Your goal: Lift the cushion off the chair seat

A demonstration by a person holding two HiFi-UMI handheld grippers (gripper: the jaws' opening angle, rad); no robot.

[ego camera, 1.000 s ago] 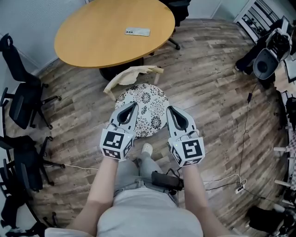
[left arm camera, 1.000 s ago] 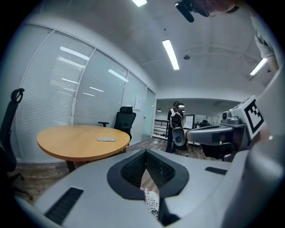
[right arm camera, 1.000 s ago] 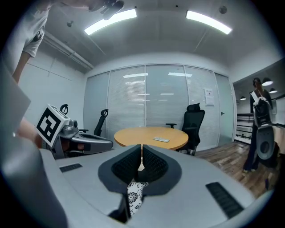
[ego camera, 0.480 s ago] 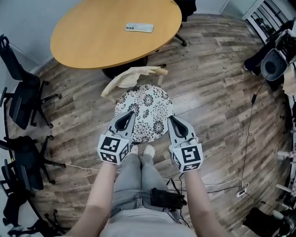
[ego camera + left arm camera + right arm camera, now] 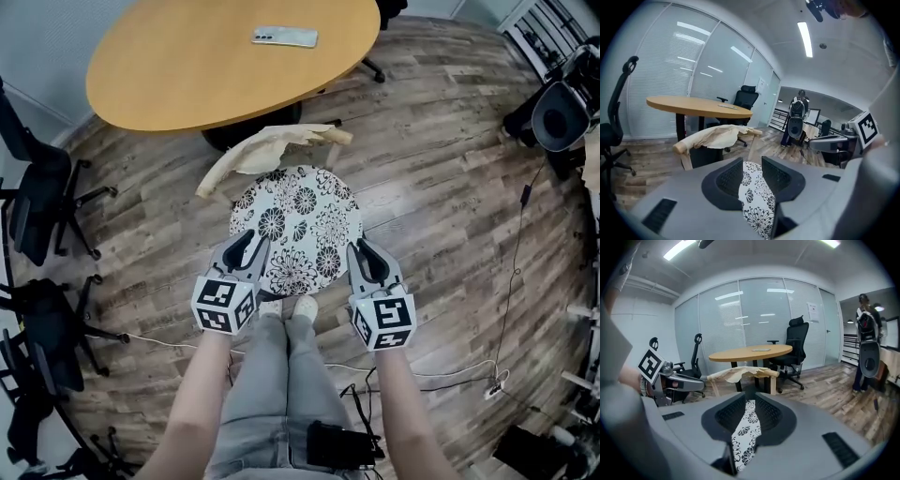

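The round black-and-white floral cushion (image 5: 295, 230) lies flat over the chair seat, which it hides, just in front of the backrest draped with a beige cloth (image 5: 267, 150). My left gripper (image 5: 246, 240) is at the cushion's near left edge. Its jaws have just been opening and now stand apart, with the cushion's edge (image 5: 757, 197) between them. My right gripper (image 5: 362, 251) is at the near right edge. Its jaws have just been opening slightly, but the pads still sit tight against the cushion's edge (image 5: 745, 432).
A round wooden table (image 5: 187, 66) with a phone (image 5: 284, 37) on it stands behind the chair. Black office chairs (image 5: 37, 216) stand at the left. Cables (image 5: 450, 375) run over the wooden floor at the right, and black equipment (image 5: 562, 112) stands at the far right. The person's feet are under the cushion's near edge.
Both grippers have sunk with the cushion, which has come down onto the chair seat. The left gripper's jaws have parted.
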